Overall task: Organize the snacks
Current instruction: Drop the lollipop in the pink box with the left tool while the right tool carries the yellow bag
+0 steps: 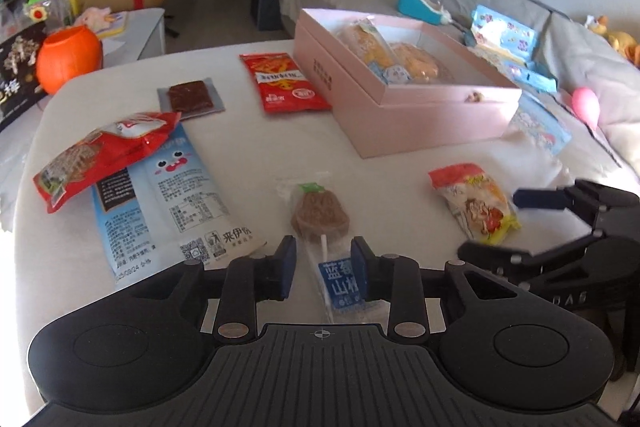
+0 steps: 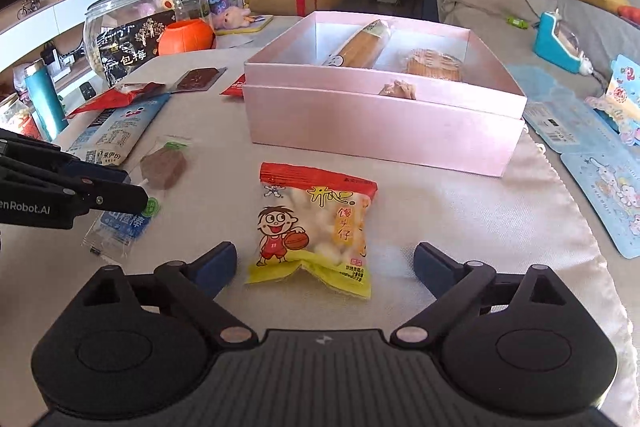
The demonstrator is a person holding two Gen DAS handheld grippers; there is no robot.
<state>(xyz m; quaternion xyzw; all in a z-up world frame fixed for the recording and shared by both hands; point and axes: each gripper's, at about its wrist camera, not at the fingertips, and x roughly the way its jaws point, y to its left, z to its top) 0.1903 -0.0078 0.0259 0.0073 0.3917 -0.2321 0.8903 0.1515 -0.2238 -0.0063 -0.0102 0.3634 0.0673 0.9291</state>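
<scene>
Two grippers work over a cloth-covered table (image 2: 460, 211). We note the left gripper (image 1: 325, 269) with its jaws partly apart and a wrapped lollipop (image 1: 320, 213) lying between them; its blue label end sits between the pads, close to the right one, but we cannot tell whether they press on it. The right gripper (image 2: 325, 263) has its jaws wide apart, one on each side of a small bag of puffs (image 2: 314, 227) with a cartoon boy; neither pad touches the bag, which lies flat on the table.

From the left wrist view we record an open pink box (image 1: 420, 123) at one o'clock, holding wrapped pastries (image 1: 384, 51). At eleven o'clock lies a red packet (image 1: 286, 83), and beside it a dark brown square in a clear wrapper (image 1: 191, 95). At ten o'clock a red bag (image 1: 104, 151) rests on top of a long pale blue packet (image 1: 168, 203). An orange pumpkin pot (image 1: 68, 57) stands beyond the table's far left edge.
</scene>
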